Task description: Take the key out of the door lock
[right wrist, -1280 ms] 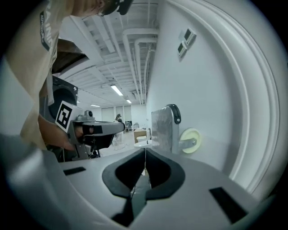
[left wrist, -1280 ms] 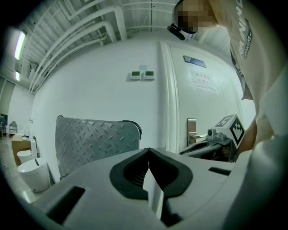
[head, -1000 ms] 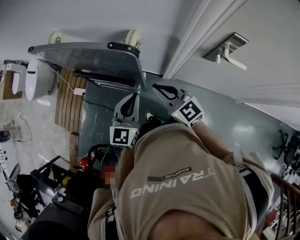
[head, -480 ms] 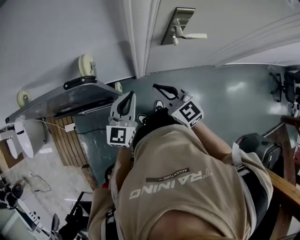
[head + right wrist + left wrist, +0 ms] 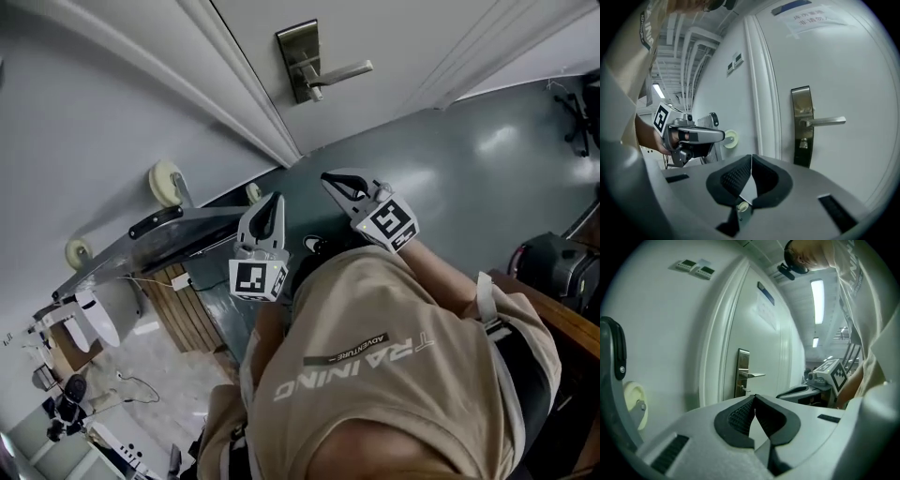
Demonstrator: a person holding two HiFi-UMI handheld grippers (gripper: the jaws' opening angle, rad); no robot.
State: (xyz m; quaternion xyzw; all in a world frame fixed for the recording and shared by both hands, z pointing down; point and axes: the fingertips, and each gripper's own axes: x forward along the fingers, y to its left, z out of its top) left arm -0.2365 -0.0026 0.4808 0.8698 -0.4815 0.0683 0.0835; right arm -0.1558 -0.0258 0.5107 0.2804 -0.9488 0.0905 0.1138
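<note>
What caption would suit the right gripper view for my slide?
Right gripper, jaws shut and empty, faces the white door; the key sits in the lock below the lever handle.

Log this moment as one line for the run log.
phase: pre-grasp | left gripper: shut, empty | right gripper: shut, empty | key: in lock, below handle | contact: none

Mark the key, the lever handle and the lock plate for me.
key (image 5: 803,142): right gripper view, on its head, below the lever.
lever handle (image 5: 826,121): right gripper view, middle of the bar.
lock plate (image 5: 801,97): right gripper view, bare upper part.
</note>
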